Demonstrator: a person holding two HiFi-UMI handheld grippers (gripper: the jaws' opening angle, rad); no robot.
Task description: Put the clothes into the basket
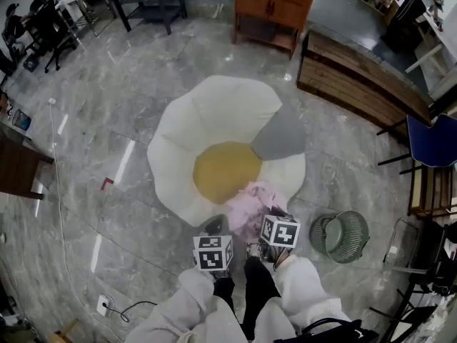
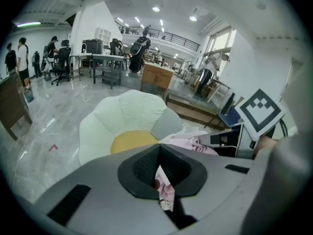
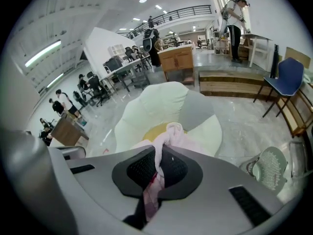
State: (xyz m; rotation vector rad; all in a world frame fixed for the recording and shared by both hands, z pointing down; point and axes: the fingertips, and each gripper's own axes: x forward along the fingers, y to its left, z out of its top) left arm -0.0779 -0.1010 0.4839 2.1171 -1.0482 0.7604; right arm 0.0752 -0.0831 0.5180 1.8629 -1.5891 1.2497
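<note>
Left gripper (image 2: 164,189) and right gripper (image 3: 155,173) each pinch a thin fold of the pink garment (image 1: 250,200), which could slip loose before reaching the green wire basket (image 1: 344,236) on the right.

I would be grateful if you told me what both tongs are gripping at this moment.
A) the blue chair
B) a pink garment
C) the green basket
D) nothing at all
B: the left tongs and the right tongs are each shut on the pink garment, with fabric pinched between the pads, while the green basket sits apart on the floor.
</note>
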